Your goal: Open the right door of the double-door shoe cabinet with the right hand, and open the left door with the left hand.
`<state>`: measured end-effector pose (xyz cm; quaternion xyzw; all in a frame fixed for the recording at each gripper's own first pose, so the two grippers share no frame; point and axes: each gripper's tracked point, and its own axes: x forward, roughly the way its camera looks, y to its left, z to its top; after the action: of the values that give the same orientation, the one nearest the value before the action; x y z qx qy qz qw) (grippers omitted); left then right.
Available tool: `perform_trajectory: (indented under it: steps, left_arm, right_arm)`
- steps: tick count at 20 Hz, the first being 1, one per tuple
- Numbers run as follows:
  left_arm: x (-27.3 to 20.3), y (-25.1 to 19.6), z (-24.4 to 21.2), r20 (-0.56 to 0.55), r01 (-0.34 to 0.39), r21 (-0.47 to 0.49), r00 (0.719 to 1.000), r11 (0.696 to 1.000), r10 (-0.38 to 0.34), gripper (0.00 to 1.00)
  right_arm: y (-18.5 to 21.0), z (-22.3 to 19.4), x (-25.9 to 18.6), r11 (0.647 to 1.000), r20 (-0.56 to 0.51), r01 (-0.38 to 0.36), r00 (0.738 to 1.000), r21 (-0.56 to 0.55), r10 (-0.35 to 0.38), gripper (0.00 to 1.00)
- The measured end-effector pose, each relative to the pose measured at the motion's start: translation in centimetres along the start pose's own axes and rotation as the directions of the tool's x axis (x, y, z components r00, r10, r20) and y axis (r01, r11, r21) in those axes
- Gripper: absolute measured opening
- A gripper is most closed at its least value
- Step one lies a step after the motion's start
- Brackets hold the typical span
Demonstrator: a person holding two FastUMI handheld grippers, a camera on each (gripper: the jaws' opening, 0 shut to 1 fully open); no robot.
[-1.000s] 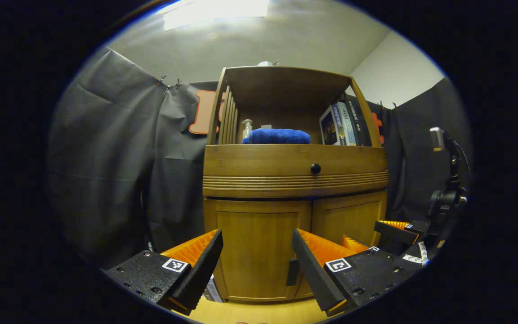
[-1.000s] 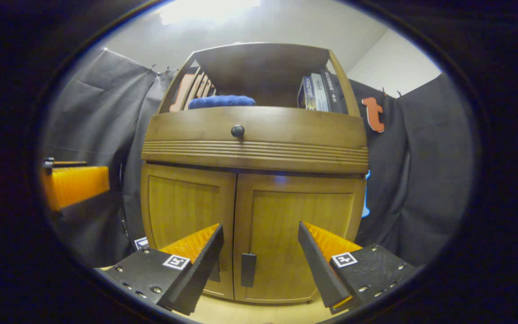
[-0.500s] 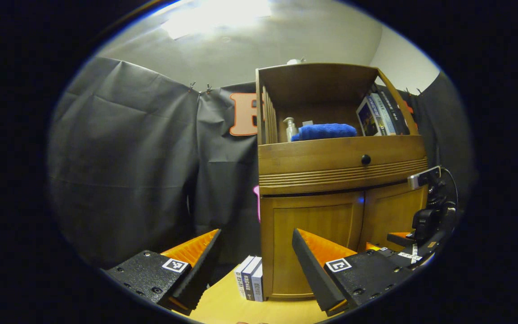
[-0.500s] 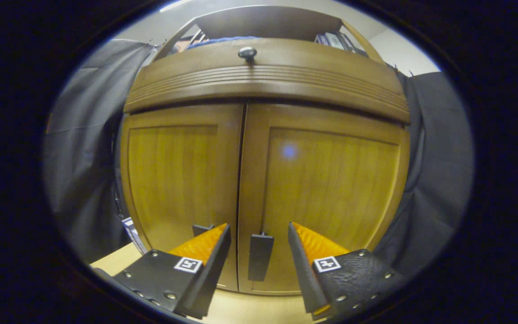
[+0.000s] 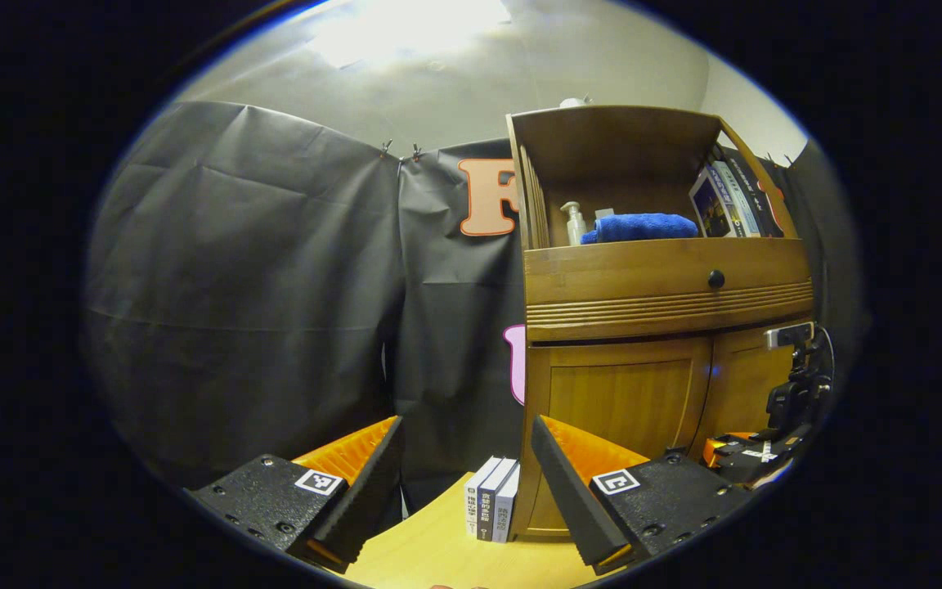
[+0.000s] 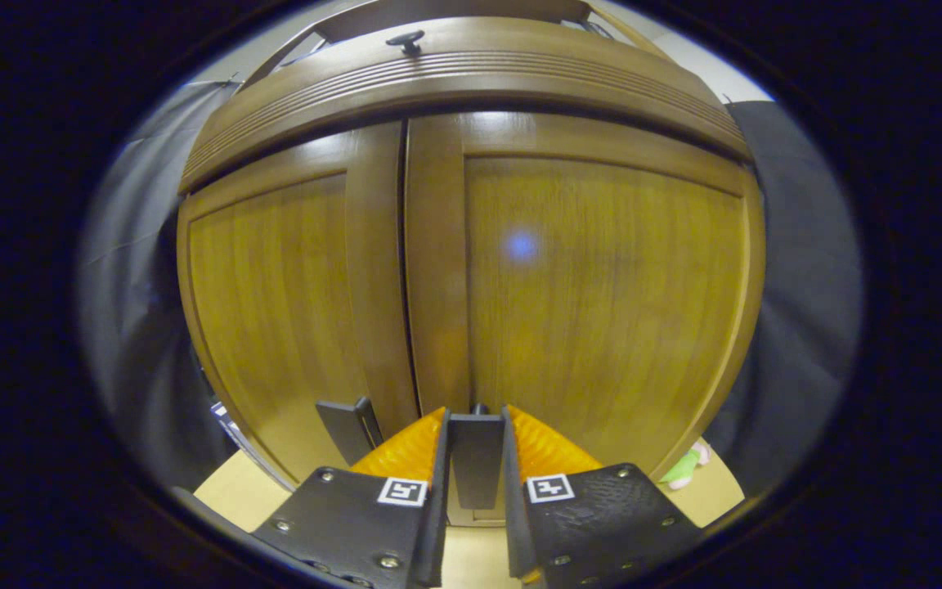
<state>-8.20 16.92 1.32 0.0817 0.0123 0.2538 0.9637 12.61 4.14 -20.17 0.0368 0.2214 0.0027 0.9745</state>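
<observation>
**Right grip set on the handle, both doors closed**

In the right gripper view the right gripper [image 6: 475,458] has its 2 fingers pressed on either side of the flat dark upright handle [image 6: 476,458] of the right door [image 6: 602,278] of the brown wooden double-door shoe cabinet [image 6: 471,74]. The handle's long axis runs vertically and it stands out from the door face toward the camera, close to the centre seam. The left door [image 6: 275,286] is shut too, and its own dark handle [image 6: 346,425] sits just beside the seam.

The likeliest trouble, I judge, is slipping: the handle is thin and smooth-looking, so a straight pull rather than an arc about the outer hinge could drag the fingers off it.

In the left gripper view the left gripper [image 5: 467,474] is wide open, holding nothing, aimed left of the cabinet toward the black cloth wall [image 5: 258,286]. It would need to swing right; a careless sweep might knock the 3 upright books [image 5: 494,509] on the pale wooden floor [image 5: 438,556] beside the cabinet.
</observation>
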Motion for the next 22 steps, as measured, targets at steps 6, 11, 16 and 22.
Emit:
perform_trajectory:
  steps: [6, 11, 16, 22]
  left_arm:
    - [-0.5, -0.6, 0.1, -0.003, 0.031, -0.011, 1.0, 0.999, -0.031, 0.92]
    - [-1.0, -2.1, 0.0, -0.002, 0.081, -0.017, 0.997, 0.997, -0.081, 0.92]
    - [-1.9, -3.7, 0.1, -0.001, 0.138, -0.024, 0.99, 0.99, -0.138, 0.92]
    - [-3.0, -5.3, 0.0, -0.011, 0.199, -0.034, 0.98, 0.979, -0.2, 0.92]
  right_arm:
    - [-0.2, -0.2, -0.4, 0.999, -0.016, 0.028, 0.999, 0.023, -0.028, 0.25]
    - [-0.9, -0.8, -3.3, 0.999, -0.01, 0.037, 0.999, 0.031, -0.037, 0.25]
    - [-1.6, -1.4, -5.5, 0.998, -0.009, 0.053, 0.999, 0.04, -0.053, 0.25]
    - [-2.8, -1.8, -8.1, 0.996, -0.006, 0.073, 0.997, 0.046, -0.073, 0.25]
